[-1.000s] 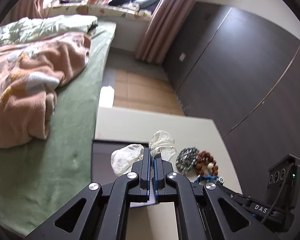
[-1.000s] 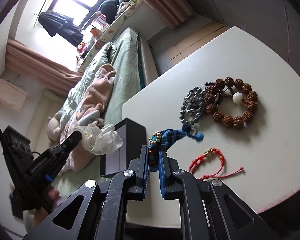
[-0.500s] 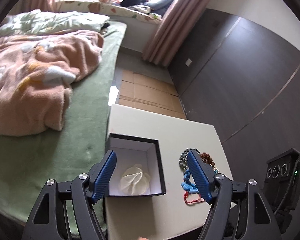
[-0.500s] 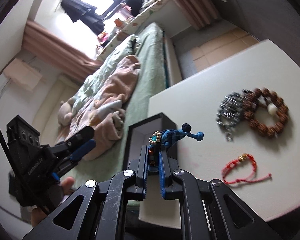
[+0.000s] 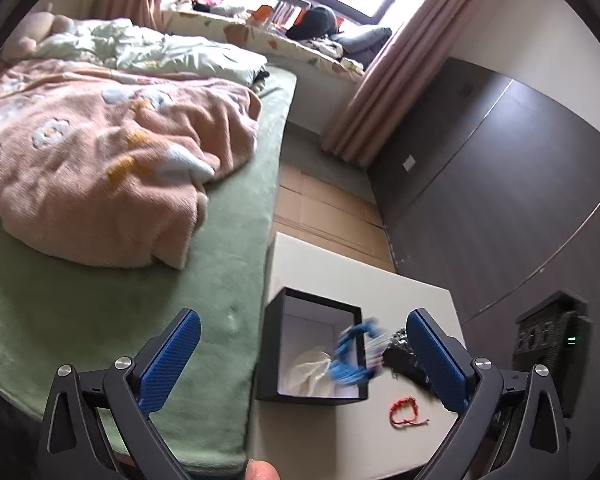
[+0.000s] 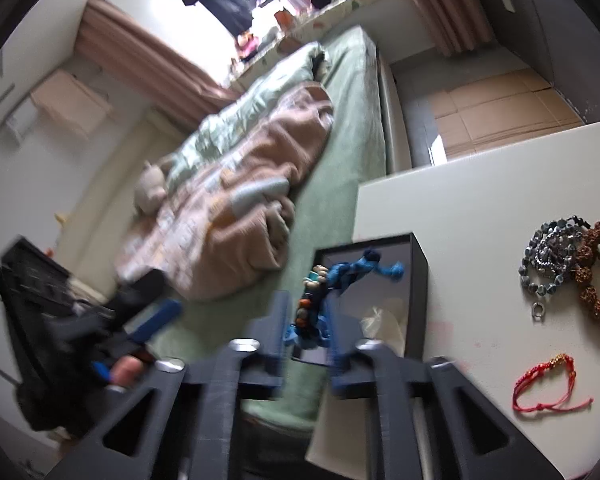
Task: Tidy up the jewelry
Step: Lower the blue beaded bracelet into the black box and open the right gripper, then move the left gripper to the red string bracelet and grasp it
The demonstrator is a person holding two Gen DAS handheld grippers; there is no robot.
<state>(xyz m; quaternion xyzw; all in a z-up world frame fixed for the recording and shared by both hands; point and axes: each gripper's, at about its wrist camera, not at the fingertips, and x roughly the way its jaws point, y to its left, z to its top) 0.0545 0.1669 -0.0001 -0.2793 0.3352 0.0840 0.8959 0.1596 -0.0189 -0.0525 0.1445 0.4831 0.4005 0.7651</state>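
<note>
Blue braided cord bracelet [image 5: 354, 354] smeared by motion blur over the black open box [image 5: 270, 344], dark bead strand [image 5: 400, 346] largely hidden behind a blue finger pad, brown wooden bead bracelet [image 6: 598, 276] cut off by the fisheye rim

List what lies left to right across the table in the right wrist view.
Black box → blue bracelet held over it by the right claw → grey bead chain → brown bead bracelet; red cord bracelet nearer.
</note>
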